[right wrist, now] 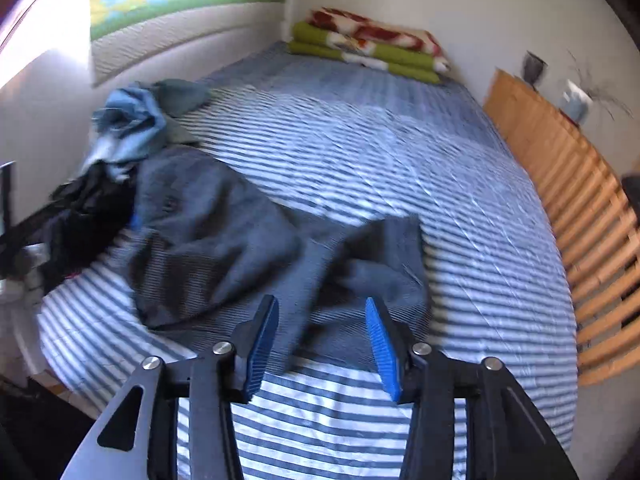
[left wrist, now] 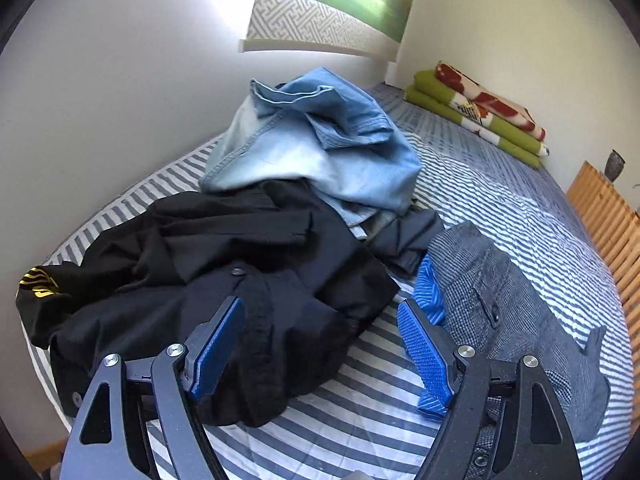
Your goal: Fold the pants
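Observation:
Grey tweed pants [left wrist: 500, 280] lie crumpled on the striped bed cover [left wrist: 360, 412], a bit of blue lining [left wrist: 428, 292] showing at the waist. My left gripper [left wrist: 320, 306] hovers open over the edge of a black garment [left wrist: 240, 248], just left of the pants, with nothing pinched. In the right wrist view the same grey pants [right wrist: 208, 232] spread across the bed cover [right wrist: 360, 152]. My right gripper [right wrist: 321, 301] is open low over their near edge. Grey cloth lies under and between the fingers, and the pads stand apart from it.
A heap of light denim [left wrist: 312, 140] sits behind the black garment, against the wall. A folded green and red blanket [left wrist: 480, 112] lies at the far end of the bed. A wooden slatted frame [right wrist: 580, 208] runs along the bed's right side.

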Action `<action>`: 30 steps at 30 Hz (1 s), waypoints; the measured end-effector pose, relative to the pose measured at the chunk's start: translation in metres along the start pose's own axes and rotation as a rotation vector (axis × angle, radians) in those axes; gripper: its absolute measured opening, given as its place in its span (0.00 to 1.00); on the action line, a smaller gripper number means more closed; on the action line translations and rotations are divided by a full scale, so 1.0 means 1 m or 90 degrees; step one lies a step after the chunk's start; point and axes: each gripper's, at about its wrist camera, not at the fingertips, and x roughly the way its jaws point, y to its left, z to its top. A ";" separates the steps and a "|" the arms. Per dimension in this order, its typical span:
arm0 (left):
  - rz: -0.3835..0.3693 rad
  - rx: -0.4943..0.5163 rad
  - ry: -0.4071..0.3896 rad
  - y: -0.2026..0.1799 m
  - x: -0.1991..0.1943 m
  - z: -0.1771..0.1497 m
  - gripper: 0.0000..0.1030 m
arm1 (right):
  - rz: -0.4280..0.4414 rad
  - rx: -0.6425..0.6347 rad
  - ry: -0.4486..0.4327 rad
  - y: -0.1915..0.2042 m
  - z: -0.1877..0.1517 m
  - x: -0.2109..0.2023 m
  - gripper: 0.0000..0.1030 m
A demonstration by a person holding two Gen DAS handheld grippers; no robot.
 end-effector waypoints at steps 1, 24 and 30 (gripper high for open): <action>-0.002 0.004 0.001 -0.003 0.000 0.000 0.79 | 0.019 -0.021 -0.006 0.015 0.005 0.003 0.62; -0.050 0.070 0.073 -0.027 0.027 -0.015 0.89 | -0.040 -0.010 0.046 0.041 0.044 0.114 0.14; -0.002 0.105 0.040 -0.039 0.021 -0.020 0.89 | -0.102 0.143 0.025 -0.087 0.027 0.076 0.12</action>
